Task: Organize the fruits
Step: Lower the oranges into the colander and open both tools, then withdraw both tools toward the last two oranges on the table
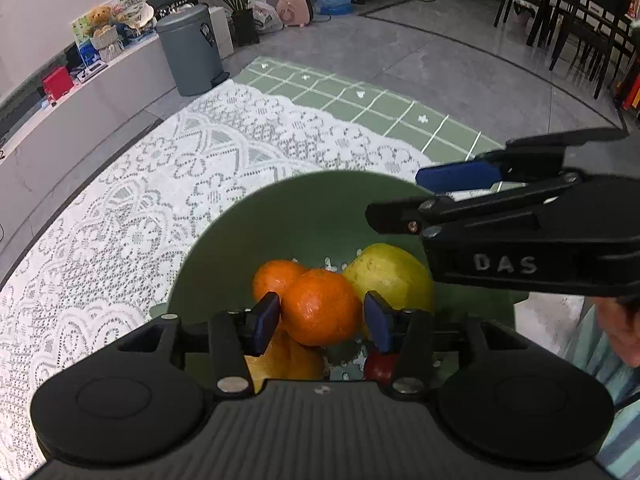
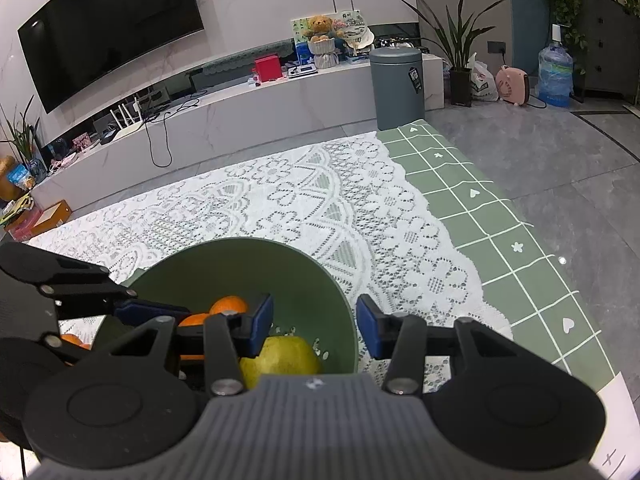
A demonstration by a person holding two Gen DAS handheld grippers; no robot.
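Observation:
A green colander bowl (image 1: 256,240) stands on the lace cloth and also shows in the right wrist view (image 2: 320,280). In it lie an orange (image 1: 276,278), a yellow-green pear (image 1: 390,274) and, lower down, a yellow fruit (image 1: 268,364) and a red fruit (image 1: 378,366). My left gripper (image 1: 322,320) is over the bowl with a second orange (image 1: 320,306) between its blue pads, the left pad touching it. My right gripper (image 2: 314,326) is open and empty above the bowl's right rim, over the pear (image 2: 280,360). It shows in the left wrist view (image 1: 436,196).
The white lace cloth (image 2: 280,208) lies over a green checked mat (image 2: 500,240) on the table. A grey bin (image 2: 396,88), a TV bench and plants stand beyond the far edge. Dark chairs (image 1: 580,20) stand at the far right.

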